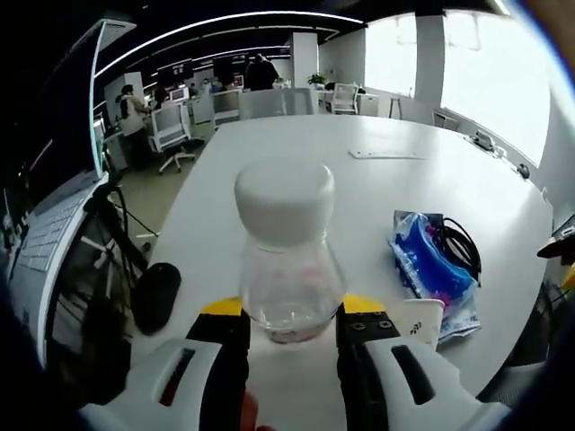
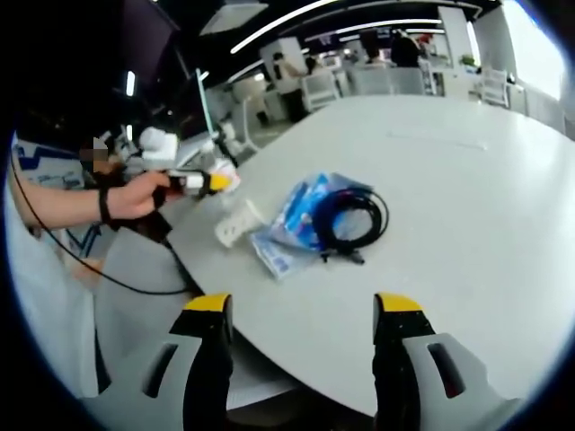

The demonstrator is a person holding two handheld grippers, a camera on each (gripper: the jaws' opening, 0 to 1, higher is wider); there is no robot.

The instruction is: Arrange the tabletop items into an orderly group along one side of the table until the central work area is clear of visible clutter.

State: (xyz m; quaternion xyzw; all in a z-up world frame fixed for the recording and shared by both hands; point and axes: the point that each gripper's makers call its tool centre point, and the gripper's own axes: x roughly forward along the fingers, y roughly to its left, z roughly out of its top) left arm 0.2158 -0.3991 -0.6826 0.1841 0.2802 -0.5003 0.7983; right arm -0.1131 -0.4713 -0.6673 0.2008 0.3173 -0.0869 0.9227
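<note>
Left gripper view: the left gripper (image 1: 291,334) has its yellow-tipped jaws closed around the belly of a clear plastic jar (image 1: 289,280) with a white screw lid (image 1: 285,198), held near the table's edge. The jar looks empty, so likely light; its smooth, curved wall could slip or twist, and a hold low on the widest part, as now, seems safer than the lid. Just left of it lies a black computer mouse (image 1: 156,294); to the right a white power strip (image 1: 422,321) touches a blue plastic packet (image 1: 429,266) with a coiled black cable (image 1: 460,244) on it. Farther off, a flat white strip (image 1: 386,154) lies on the white table (image 1: 296,139).

In the right gripper view, the right gripper (image 2: 303,310) hangs wide and empty over the table edge, well short of the packet. The packet is soft and crinkly, the cable floppy; both want a pinch at the middle.
</note>
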